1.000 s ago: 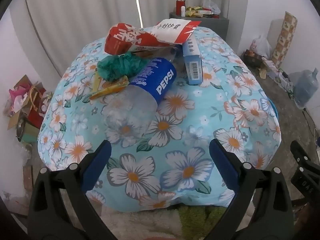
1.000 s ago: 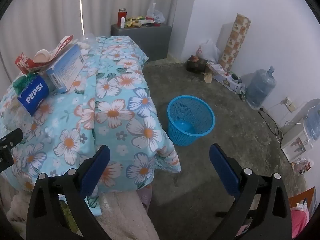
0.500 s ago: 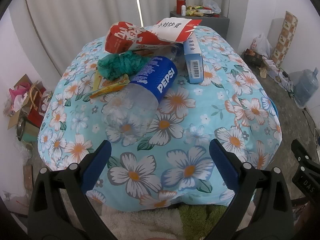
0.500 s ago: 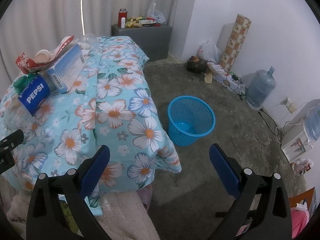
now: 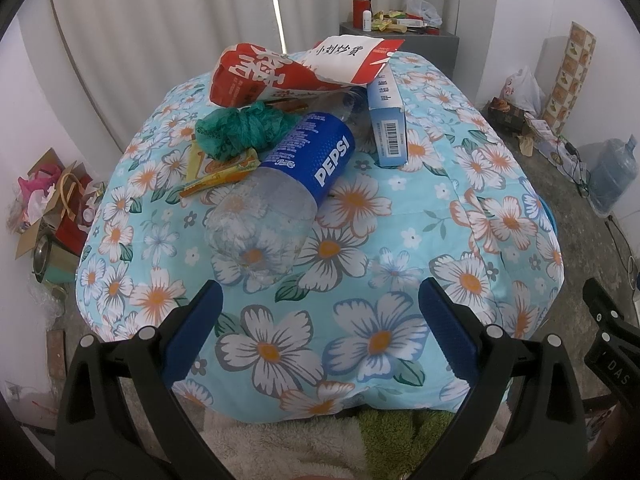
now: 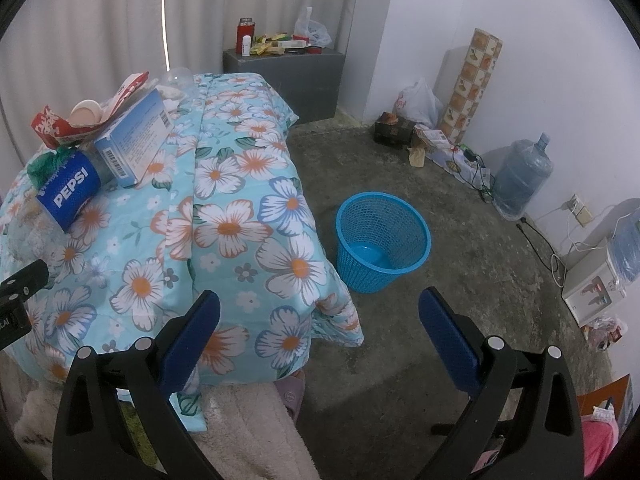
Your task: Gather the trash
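Observation:
Trash lies piled on a floral blue quilt (image 5: 360, 328): an empty Pepsi bottle (image 5: 288, 184), a crumpled green bag (image 5: 244, 130), a yellow wrapper (image 5: 220, 172), a red and white paper bag (image 5: 288, 68) and a pale blue box (image 5: 386, 124). My left gripper (image 5: 320, 312) hangs open just in front of the bottle's base, holding nothing. In the right wrist view the Pepsi bottle (image 6: 70, 192) and blue box (image 6: 138, 144) sit far left. My right gripper (image 6: 320, 316) is open and empty over the quilt's corner. A blue mesh basket (image 6: 382, 240) stands on the floor beyond it.
A grey cabinet (image 6: 284, 76) with small items stands by the curtain. A water jug (image 6: 520, 176), a patterned roll (image 6: 474, 84), bags and cables line the right wall. Cardboard and clutter (image 5: 52, 200) lie left of the bed. A fluffy blanket (image 6: 248, 432) is below.
The left gripper has crept slightly toward the trash pile, which looks a little larger. The right view has shifted a touch; nothing was grasped or moved.

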Action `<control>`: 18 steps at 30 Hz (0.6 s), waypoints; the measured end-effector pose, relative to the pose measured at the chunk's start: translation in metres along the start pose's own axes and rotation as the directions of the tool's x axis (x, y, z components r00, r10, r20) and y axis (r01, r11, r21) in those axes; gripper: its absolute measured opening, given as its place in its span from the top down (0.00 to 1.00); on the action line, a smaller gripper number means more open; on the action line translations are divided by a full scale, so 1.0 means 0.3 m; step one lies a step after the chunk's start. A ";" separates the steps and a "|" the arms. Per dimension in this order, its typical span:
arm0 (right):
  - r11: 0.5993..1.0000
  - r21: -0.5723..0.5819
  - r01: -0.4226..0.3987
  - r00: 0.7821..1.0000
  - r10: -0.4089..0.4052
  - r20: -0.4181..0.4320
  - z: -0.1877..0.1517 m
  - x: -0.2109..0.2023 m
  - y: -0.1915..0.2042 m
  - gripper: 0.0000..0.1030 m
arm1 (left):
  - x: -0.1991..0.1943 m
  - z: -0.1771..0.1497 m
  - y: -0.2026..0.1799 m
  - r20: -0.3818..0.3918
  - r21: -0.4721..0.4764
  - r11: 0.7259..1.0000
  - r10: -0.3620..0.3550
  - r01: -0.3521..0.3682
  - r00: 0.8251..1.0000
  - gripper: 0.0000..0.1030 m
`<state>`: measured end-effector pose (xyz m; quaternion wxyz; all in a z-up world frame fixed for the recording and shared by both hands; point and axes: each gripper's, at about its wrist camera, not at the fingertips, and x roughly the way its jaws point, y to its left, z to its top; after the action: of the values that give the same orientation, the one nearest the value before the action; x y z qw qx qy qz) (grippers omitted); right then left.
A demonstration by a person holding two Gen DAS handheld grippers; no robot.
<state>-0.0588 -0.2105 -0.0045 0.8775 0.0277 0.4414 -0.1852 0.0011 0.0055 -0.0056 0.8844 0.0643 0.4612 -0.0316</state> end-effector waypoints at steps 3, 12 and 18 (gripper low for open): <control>1.000 0.000 0.000 1.000 0.000 0.000 0.001 0.000 0.001 0.06 | -0.001 0.001 -0.001 0.000 -0.002 1.000 0.000 0.000 1.000 0.09; 1.000 -0.001 0.001 1.000 -0.001 0.001 0.004 -0.001 0.004 0.06 | -0.002 0.002 -0.003 -0.001 -0.001 1.000 0.000 0.000 1.000 0.09; 1.000 0.002 -0.002 1.000 0.002 -0.001 0.006 0.000 0.006 0.06 | -0.001 0.002 -0.002 -0.002 -0.002 1.000 0.000 0.000 1.000 0.09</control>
<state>-0.0568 -0.2092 -0.0038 0.8774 0.0289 0.4418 -0.1847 0.0012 0.0047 -0.0050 0.8841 0.0635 0.4620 -0.0309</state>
